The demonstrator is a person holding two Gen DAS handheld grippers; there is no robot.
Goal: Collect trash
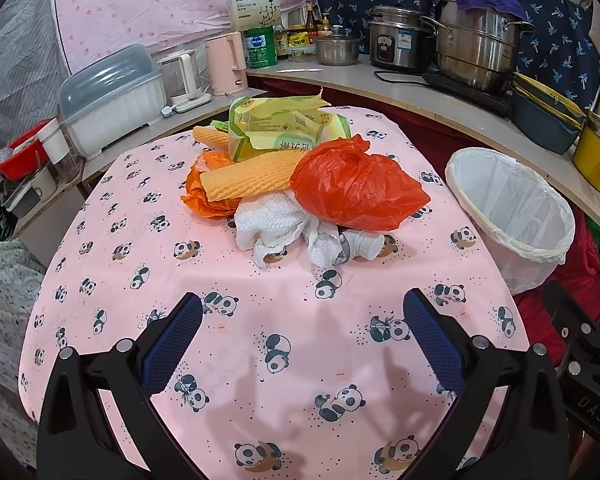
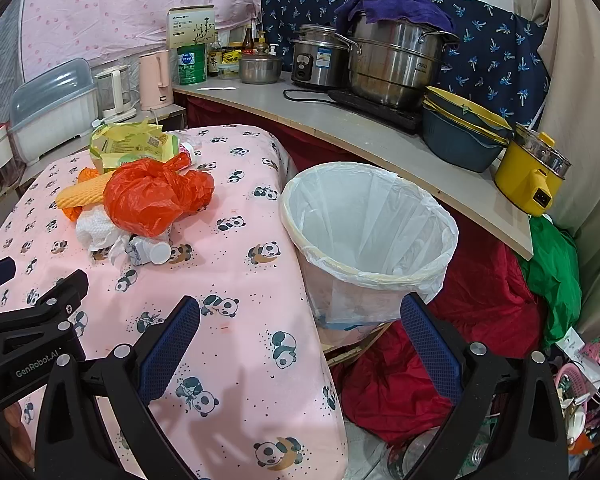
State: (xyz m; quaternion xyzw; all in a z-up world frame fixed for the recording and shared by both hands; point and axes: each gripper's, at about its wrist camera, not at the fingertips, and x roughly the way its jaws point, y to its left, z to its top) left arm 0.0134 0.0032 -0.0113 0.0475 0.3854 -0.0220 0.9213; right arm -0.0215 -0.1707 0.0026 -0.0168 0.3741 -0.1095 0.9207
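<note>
Left wrist view: trash pile (image 1: 300, 176) sits untouched mid-tabletop (image 1: 260, 360), lined bin (image 2: 368, 232) off its right edge, both grippers (image 1: 302, 344) (image 2: 300, 344) empty, fingers wide; task looks unstarted, next move likely grabbing the orange bag (image 1: 356, 188).

On the table (image 1: 260, 360) the plastic bag (image 1: 356, 188) lies atop the trash pile, with crumpled paper towels (image 1: 272, 224) and a small bottle (image 1: 364, 244) before it, torn packaging (image 1: 276, 128) behind, and the lined bin (image 1: 512, 216) off its right edge.
</note>
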